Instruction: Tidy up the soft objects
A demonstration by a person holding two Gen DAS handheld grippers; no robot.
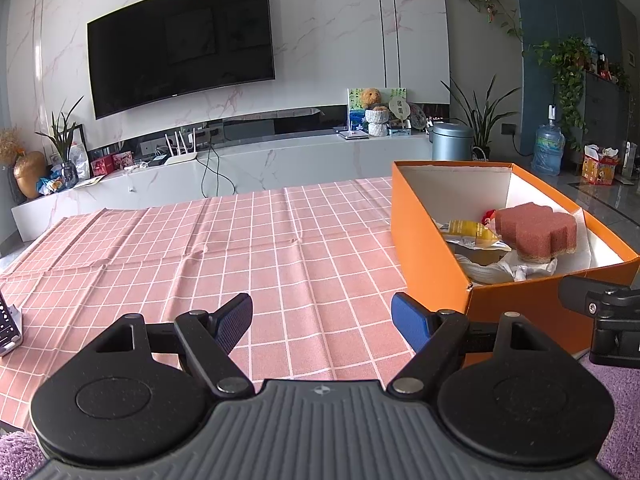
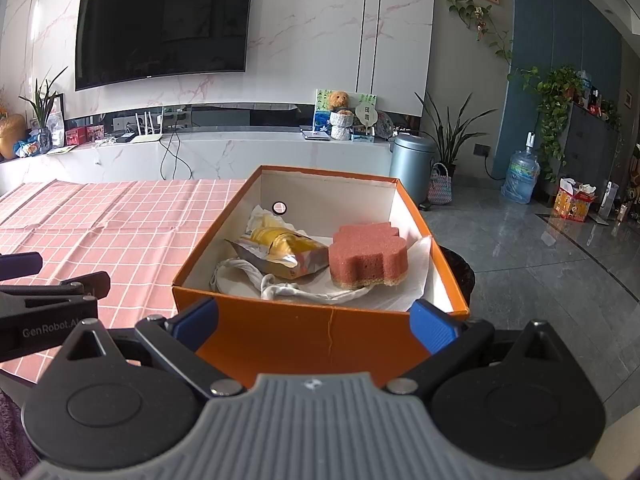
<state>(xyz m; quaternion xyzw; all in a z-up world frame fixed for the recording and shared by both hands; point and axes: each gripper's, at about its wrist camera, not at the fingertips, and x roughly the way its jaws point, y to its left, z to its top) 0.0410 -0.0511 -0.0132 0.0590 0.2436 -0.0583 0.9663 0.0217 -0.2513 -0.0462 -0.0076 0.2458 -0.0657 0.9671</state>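
An orange box [image 2: 304, 332] [image 1: 424, 240] with a white inside stands at the table's right end. In it lie a reddish flower-shaped sponge [image 2: 366, 254] [image 1: 536, 232], a yellow foil snack bag [image 2: 280, 252] [image 1: 470, 230] and a white cloth [image 2: 276, 288] [image 1: 500, 270]. My right gripper [image 2: 316, 326] is open, its blue pads either side of the box's near wall, empty. My left gripper [image 1: 322, 320] is open over the pink checked tablecloth [image 1: 200, 248], left of the box, holding nothing.
A purple fuzzy surface [image 1: 616, 408] lies at the near edge. A device's corner [image 1: 8, 328] pokes in at the left of the cloth. Beyond the table are a marble TV bench [image 1: 240, 164], a grey bin [image 2: 412, 164] and tiled floor [image 2: 540, 260].
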